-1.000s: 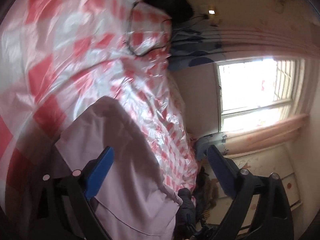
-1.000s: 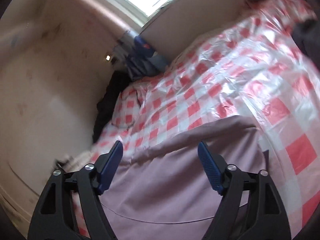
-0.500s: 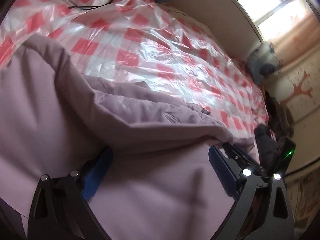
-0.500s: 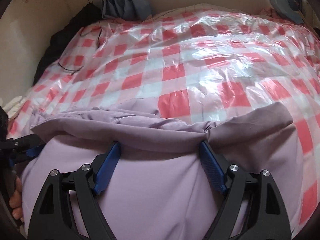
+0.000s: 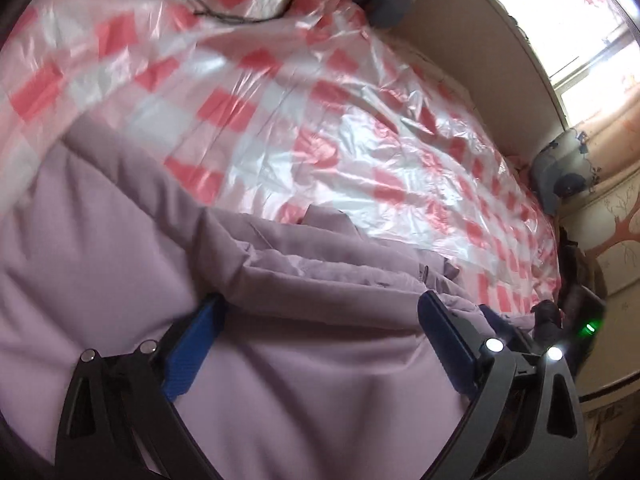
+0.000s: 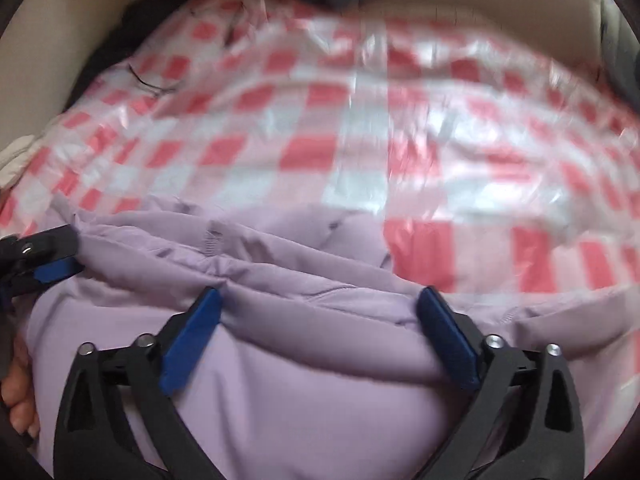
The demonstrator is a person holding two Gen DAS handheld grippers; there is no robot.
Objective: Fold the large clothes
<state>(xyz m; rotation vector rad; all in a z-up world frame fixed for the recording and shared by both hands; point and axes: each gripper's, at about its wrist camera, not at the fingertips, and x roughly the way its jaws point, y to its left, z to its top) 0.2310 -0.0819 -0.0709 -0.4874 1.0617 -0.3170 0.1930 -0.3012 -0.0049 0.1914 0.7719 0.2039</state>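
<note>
A: The lilac garment [image 6: 312, 408] lies on the bed, on its red-and-white checked plastic cover [image 6: 360, 128]. Its bunched, folded edge runs crosswise in front of me, left to right.

B: And your jaws?

A: My right gripper [image 6: 318, 312] is opening; its jaws stand wide, with the fold between them, and nothing is clamped. My left gripper [image 5: 320, 312] is spread wide too, over the same cloth.

B: Which end is the collar?

A: I cannot tell.

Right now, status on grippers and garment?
Right gripper opening over lilac garment. Left gripper wide apart, garment bunched between. Black cable lies clear, far across checkered sheet.
</note>
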